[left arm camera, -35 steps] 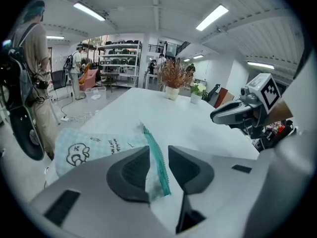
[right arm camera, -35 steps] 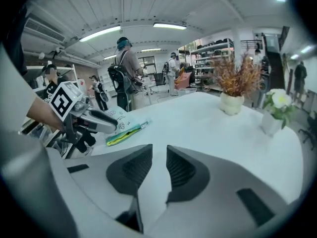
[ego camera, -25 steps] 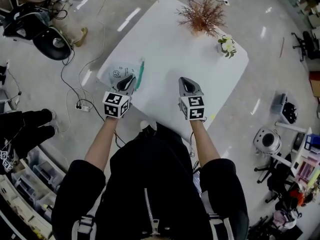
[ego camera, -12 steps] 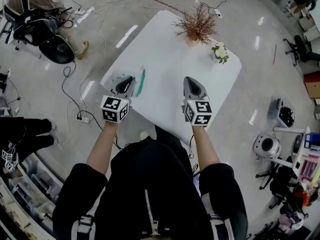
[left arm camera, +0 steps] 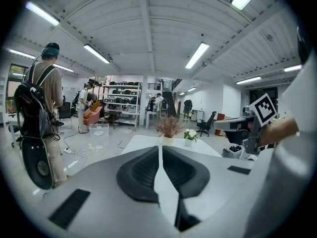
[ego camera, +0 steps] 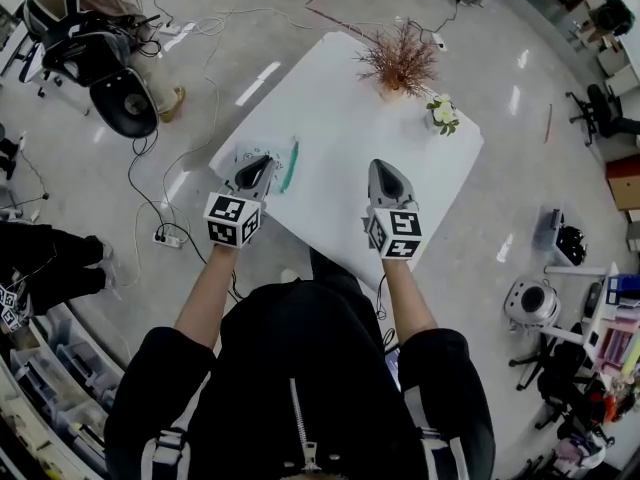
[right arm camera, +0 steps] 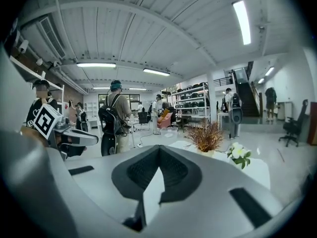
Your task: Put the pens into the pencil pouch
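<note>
- One green pen (ego camera: 291,165) lies on the table (ego camera: 340,108), just right of the left gripper's (ego camera: 260,162) tip and outside the pouch (ego camera: 238,155).
- The pouch peeks out from under that same tip and is mostly hidden; whether any pens are inside it I cannot tell.
- The left gripper's jaws are all but pressed together, with nothing between them.
- The right gripper (ego camera: 384,166) is pressed together too and empty, well to the right of pen and pouch.
- By my reading, at least this one pen is left to pick up and slip in, and no grasp has begun.
</note>
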Demonstrator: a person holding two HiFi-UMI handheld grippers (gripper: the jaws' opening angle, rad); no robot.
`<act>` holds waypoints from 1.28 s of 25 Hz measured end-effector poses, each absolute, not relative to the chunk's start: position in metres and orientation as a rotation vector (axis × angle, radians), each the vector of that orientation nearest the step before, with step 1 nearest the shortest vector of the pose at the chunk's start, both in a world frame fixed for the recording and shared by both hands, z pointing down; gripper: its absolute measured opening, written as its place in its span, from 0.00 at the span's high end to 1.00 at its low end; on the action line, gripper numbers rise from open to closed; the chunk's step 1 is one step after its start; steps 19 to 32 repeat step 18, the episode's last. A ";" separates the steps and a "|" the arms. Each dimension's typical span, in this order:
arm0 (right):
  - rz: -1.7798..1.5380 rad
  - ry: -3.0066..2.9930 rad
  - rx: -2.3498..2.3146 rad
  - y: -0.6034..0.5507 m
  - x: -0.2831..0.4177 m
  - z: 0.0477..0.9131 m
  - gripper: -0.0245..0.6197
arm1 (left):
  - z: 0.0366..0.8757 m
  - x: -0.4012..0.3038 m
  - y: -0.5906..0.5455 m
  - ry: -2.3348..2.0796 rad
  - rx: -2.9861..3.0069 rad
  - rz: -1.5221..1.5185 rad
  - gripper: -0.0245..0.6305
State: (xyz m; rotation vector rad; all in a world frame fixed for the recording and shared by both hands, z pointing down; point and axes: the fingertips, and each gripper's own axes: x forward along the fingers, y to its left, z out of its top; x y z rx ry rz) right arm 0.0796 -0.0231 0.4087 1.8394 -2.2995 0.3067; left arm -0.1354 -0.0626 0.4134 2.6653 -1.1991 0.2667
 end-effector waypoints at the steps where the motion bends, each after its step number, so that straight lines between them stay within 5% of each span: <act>1: 0.308 -2.301 1.835 -0.022 0.078 0.409 0.95 | 0.413 -0.137 -0.062 -1.201 2.665 0.264 0.90; 32: 0.330 -2.304 1.805 -0.024 0.064 0.420 0.95 | 0.421 -0.148 -0.067 -1.213 2.641 0.277 0.90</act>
